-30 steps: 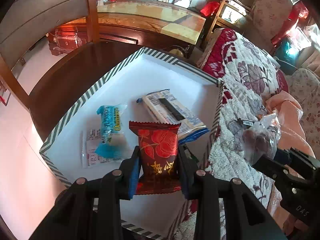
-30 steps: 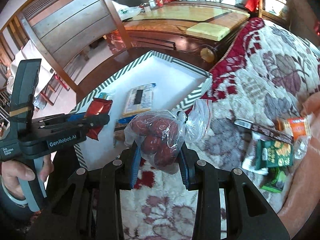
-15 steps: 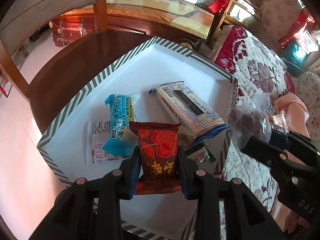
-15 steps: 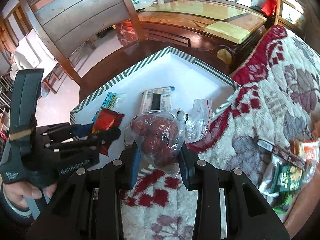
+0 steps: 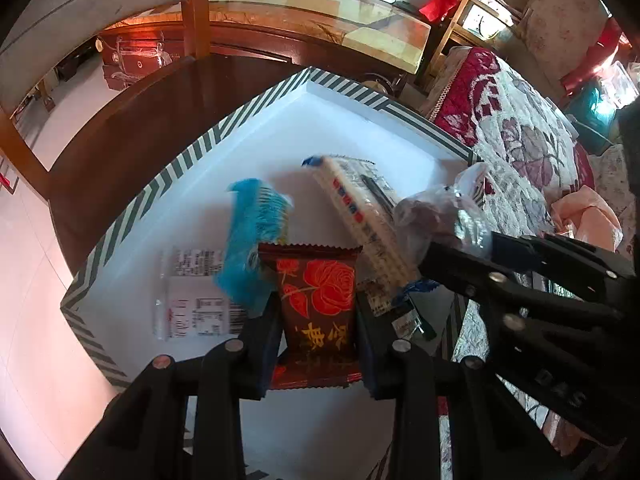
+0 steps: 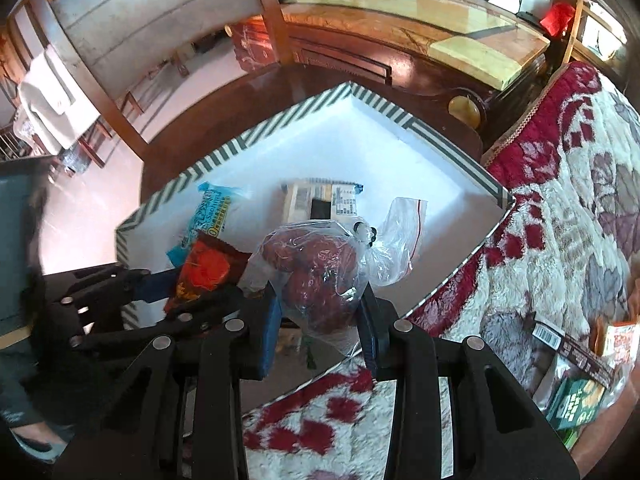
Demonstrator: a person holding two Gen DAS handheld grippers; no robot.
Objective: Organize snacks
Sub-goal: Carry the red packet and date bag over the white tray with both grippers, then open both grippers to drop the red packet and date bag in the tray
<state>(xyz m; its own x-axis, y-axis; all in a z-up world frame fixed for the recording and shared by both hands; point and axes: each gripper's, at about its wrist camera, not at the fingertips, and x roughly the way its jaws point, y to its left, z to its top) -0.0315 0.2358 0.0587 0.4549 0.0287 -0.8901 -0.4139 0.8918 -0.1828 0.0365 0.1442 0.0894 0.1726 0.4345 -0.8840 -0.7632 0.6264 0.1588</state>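
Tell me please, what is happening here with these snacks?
A person is sorting snacks into a striped box. The left tongs hold a red rose packet over it; the right tongs hold a clear bag of red dates above its edge. More snacks wait on the blanket.

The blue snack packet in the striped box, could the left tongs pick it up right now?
Probably not. The left tongs are shut on the dark red rose-printed packet, so the jaws are full. The blue snack packet lies just beyond, uncovered; they would have to drop the red one first.
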